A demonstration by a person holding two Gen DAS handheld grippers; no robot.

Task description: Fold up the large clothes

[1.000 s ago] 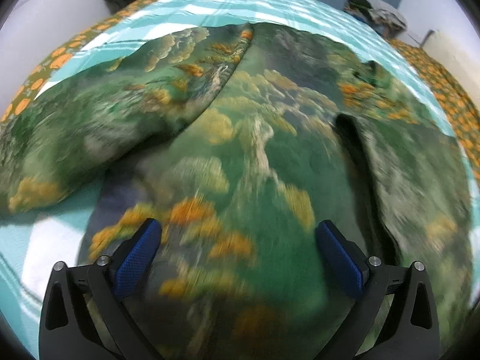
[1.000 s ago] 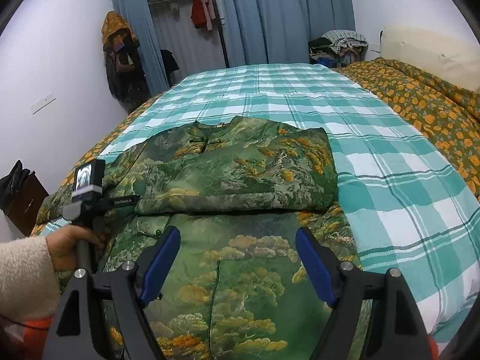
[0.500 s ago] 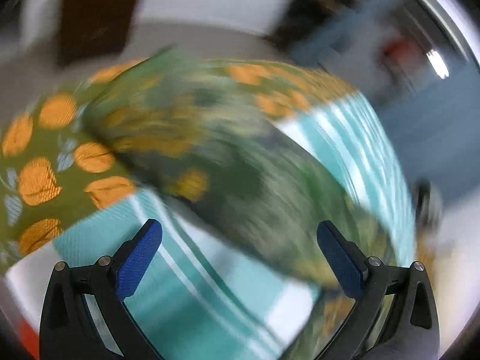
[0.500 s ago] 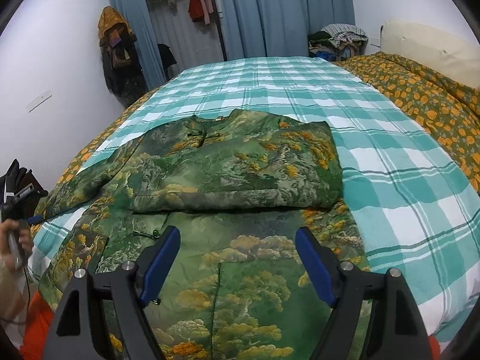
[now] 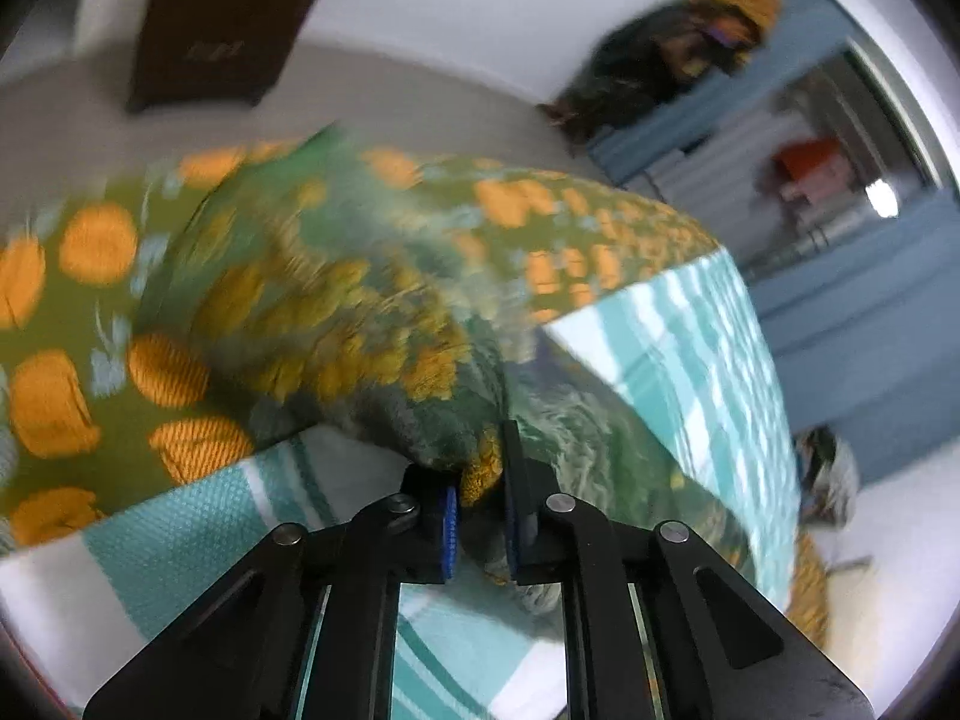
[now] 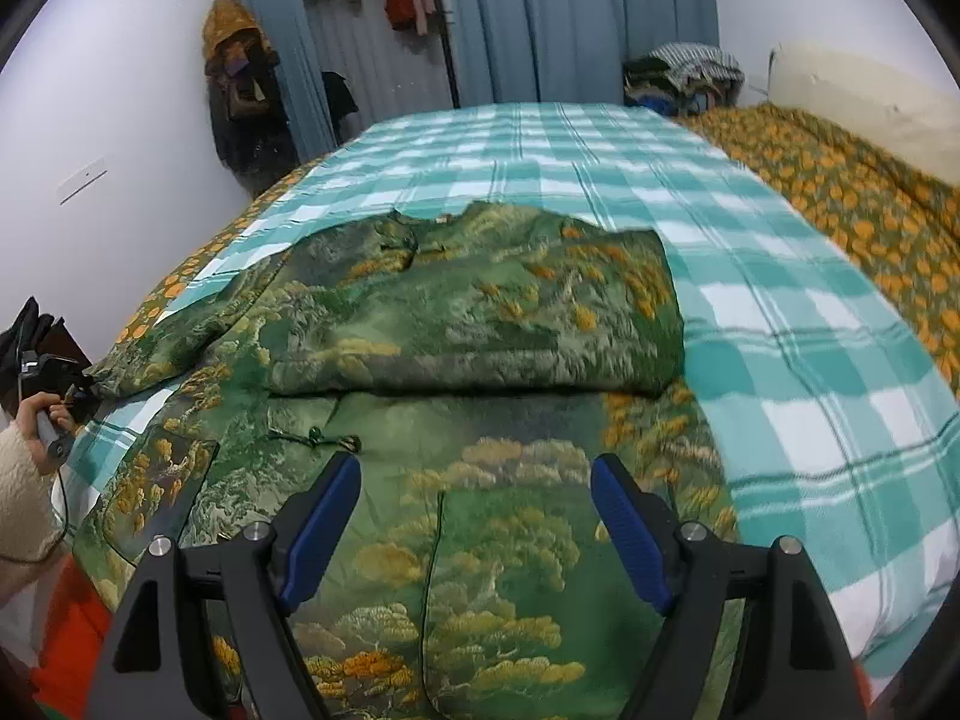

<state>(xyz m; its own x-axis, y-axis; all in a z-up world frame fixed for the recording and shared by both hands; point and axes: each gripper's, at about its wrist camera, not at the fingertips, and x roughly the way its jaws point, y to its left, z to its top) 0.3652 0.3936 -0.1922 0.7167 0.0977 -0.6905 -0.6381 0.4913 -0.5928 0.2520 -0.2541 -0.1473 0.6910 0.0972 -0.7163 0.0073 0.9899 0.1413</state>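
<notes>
Left gripper is clamped on the cuff end of the left sleeve of the green brocade jacket; fabric is bunched between the blue pads, fingers nearly together. That's the grip you'd want for carrying the sleeve across the body. The left wrist view is motion-blurred, so I can't tell how much cloth is actually in the bite.

Right gripper has its fingers wide apart and holds nothing. It hangs over the jacket's lower front panel near the bed's near edge, probably waiting to pin or take the hem.

The jacket lies front-up on the teal checked blanket, collar towards the far end. Its right sleeve is already folded in across the chest; the left one stretches out to the bed's left edge, where the left hand grips the tool handle. The orange-spotted green bedspread shows along both sides.

My read: the second sleeve fold is starting. Risk: stiff brocade may slip out of a shallow pinch when lifted.
</notes>
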